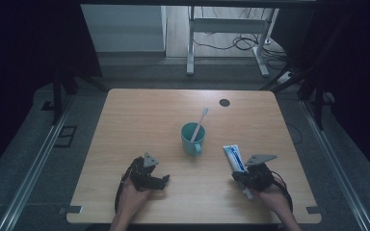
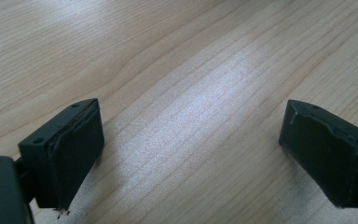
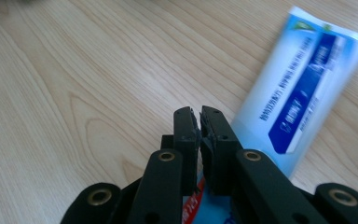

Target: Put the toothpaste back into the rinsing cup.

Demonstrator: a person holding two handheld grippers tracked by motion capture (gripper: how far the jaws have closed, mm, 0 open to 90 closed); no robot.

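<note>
Left claw (image 1: 163, 180) rests low on the wooden surface (image 1: 139, 115), near its front edge, held by a hand (image 1: 134, 192) that comes in from below. Its jaws stand spread wide apart, with bare wood grain between them in the left gripper view (image 2: 191, 135) and nothing gripped. Its grey three-cornered plate sits on top, and its black cable loops back beside the wrist.

Beyond this claw and to its right, near the middle of the surface, stands a teal cup (image 1: 192, 138) with its handle turned toward the front edge. A pale pink toothbrush (image 1: 200, 122) leans upright inside the cup, its head rising above the rim on the far side. Farther back still, a small dark round spot (image 1: 224, 102) marks the surface.

Right claw (image 1: 243, 182) lies near the front edge, held by the other hand (image 1: 275, 199). In the right gripper view its jaws (image 3: 199, 126) are pressed almost together, with only a thin gap, and they pinch nothing at the tips. A white and blue toothpaste tube (image 3: 303, 88) lies flat on the wood just beside and partly beneath this claw. The tube's flat crimped end (image 1: 231, 149) points away from the claw toward the far side of the surface. Whether the claw touches the tube cannot be told.
</note>
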